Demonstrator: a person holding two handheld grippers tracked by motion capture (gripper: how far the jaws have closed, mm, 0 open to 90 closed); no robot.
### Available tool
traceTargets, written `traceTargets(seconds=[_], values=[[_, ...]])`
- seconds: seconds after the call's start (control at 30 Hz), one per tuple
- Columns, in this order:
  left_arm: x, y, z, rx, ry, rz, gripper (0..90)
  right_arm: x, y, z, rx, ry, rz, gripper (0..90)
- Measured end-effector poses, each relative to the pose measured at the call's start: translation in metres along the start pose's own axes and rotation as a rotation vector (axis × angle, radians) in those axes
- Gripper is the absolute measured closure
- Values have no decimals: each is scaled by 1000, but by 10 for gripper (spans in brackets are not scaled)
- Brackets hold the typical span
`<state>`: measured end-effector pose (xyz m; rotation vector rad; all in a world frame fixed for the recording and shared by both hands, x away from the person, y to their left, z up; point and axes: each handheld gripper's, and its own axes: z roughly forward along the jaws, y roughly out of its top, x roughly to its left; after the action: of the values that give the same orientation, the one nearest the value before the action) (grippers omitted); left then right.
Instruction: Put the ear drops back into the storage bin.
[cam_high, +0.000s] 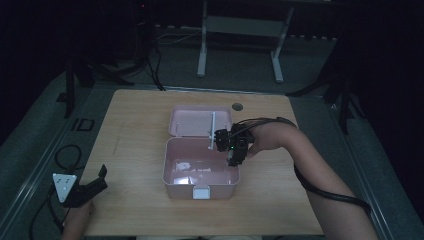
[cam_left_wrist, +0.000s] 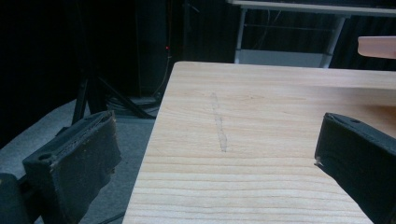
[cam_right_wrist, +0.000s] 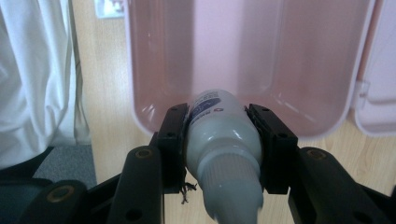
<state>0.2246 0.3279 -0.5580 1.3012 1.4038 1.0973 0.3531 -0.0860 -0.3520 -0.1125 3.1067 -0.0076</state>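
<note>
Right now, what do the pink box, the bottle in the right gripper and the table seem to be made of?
Pink box: probably moulded plastic, smooth and slightly glossy; light glints on its floor and its corners are rounded.
Bottle: likely soft white plastic with a ribbed cap and a printed label; the right gripper clamps its body.
Table: wood or wood-look laminate, matte, with straight grain lines; which one I cannot tell.

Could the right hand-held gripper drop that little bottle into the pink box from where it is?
Probably yes. The right hand-held gripper grips the bottle just over the rim of the open pink box; the lid lies flat behind, and nothing blocks the way in.
</note>
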Motion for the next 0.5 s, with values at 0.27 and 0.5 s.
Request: traceTargets(seconds=[0.27,0.5], values=[[0,0,0,3,-5,0,3,-8,12,26,-3,-11,3,594],[0,0,0,4,-10,-1,3,-12,16,57,12,12,10,595]])
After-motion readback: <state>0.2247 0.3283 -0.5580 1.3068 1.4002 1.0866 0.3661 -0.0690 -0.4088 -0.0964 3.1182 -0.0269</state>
